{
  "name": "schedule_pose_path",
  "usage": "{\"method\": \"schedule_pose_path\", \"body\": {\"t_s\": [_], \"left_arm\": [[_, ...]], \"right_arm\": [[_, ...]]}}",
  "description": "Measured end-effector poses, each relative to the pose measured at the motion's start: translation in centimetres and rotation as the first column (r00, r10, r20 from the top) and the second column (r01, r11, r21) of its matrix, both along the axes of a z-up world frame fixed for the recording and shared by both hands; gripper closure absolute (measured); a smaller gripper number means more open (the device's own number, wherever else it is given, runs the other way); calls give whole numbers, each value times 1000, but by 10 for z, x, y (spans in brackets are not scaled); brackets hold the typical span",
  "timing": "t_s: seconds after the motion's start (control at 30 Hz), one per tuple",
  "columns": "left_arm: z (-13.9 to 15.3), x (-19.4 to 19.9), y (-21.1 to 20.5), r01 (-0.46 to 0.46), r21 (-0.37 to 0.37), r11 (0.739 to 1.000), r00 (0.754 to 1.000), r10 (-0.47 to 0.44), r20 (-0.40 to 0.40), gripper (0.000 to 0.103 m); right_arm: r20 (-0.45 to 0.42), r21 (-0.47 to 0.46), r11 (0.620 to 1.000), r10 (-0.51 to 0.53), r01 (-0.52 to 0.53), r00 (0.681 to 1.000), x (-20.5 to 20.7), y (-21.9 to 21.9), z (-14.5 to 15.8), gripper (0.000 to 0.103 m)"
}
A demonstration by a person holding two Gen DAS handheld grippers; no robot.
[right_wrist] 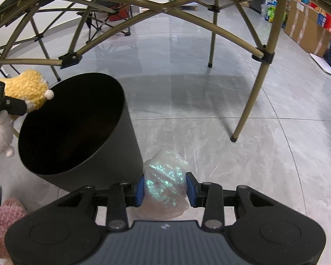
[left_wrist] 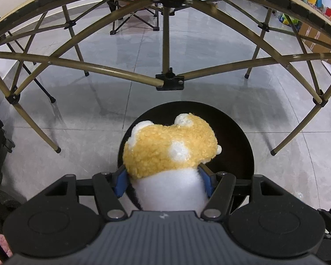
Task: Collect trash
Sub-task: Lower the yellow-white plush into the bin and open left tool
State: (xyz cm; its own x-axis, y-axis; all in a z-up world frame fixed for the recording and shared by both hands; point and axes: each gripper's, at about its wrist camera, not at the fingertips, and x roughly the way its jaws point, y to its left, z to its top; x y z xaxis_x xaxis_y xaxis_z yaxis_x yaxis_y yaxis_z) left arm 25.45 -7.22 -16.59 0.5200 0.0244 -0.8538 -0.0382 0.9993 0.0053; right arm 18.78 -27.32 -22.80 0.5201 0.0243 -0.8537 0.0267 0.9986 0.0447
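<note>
Two grippers are in view, and each of ours is clamped on something. Our left gripper [left_wrist: 163, 176] has its blue pads [left_wrist: 121, 182] pressed into the sides of a plush toy [left_wrist: 172, 152], yellow and curly on top with white patches, smooth white below. We hold the toy above the open mouth of a black bin [left_wrist: 242, 150]; from the left wrist it covers the near part of the opening, with the dark inside showing past it on the far and right sides.

From the right wrist, the same toy [right_wrist: 31, 90] shows at the left edge of the bin's rim, its yellow part over the opening and its white part hanging just outside the wall. The bin [right_wrist: 112, 154] stands upright on the grey tiled floor [right_wrist: 209, 110], and its inside looks dark; we cannot tell what lies in it.

Our right gripper [right_wrist: 164, 187] is narrowed onto a crumpled piece of clear plastic wrap [right_wrist: 165, 176] that glints green. The pads touch both its sides. It hangs over the floor just beside the bin's right wall, outside the rim.

Beyond the bin stands a folding table [right_wrist: 273, 44] with olive metal legs and crossed braces. A pink fuzzy cloth [right_wrist: 4, 216] sits at the lower left corner of the right view.
</note>
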Motion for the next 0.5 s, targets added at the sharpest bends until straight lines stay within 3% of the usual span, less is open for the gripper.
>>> {"method": "schedule_pose_path", "body": {"t_s": [0.5], "left_arm": [[-12, 19, -31, 8, 16, 1000, 1000, -8, -21, 39]], "right_arm": [[-10, -16, 998, -53, 52, 999, 1, -14, -6, 66]]}}
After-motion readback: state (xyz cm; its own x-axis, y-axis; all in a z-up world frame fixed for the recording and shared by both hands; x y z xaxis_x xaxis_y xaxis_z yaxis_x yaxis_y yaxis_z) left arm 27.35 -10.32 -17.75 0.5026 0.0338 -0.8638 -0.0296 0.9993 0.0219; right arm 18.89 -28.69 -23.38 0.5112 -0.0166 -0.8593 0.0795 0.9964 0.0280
